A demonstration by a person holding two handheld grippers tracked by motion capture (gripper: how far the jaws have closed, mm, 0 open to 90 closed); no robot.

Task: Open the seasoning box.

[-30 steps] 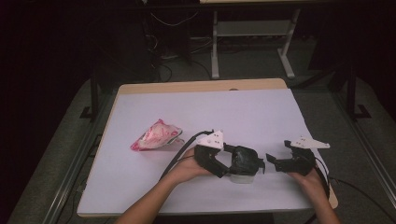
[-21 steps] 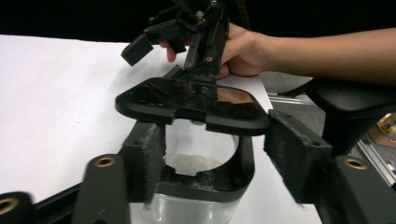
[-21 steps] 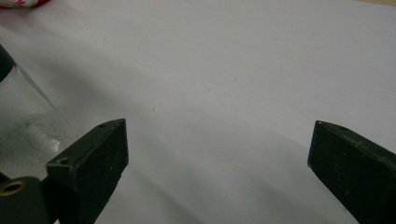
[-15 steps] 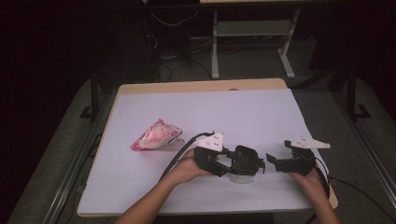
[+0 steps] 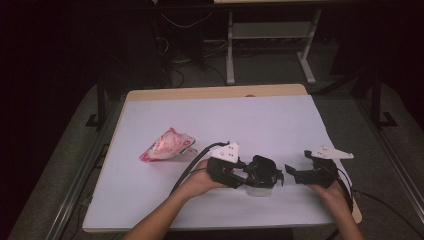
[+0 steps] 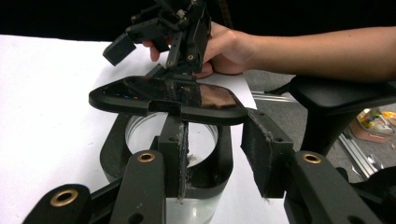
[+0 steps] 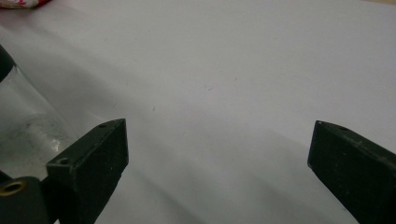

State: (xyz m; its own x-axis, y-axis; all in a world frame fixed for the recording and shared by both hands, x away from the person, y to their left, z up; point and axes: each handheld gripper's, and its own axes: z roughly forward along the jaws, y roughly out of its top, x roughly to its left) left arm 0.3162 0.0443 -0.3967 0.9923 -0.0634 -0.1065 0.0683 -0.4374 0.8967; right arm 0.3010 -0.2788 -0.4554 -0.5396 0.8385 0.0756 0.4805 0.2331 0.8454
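Left claw (image 6: 215, 154) closing on jar handle (image 6: 173, 154), right claw (image 7: 219, 154) wide

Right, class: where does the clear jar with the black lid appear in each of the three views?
High view: the clear jar sits low, right of centre, on the white sheet.
Left gripper view: the jar is close up, from centre to bottom edge.
Right gripper view: the jar is at the left edge, halfway down.
Shared landmark: the white sheet under it.

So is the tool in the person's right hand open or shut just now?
Open. The right tool has its two black jaws standing wide apart, with nothing but bare white table between them.
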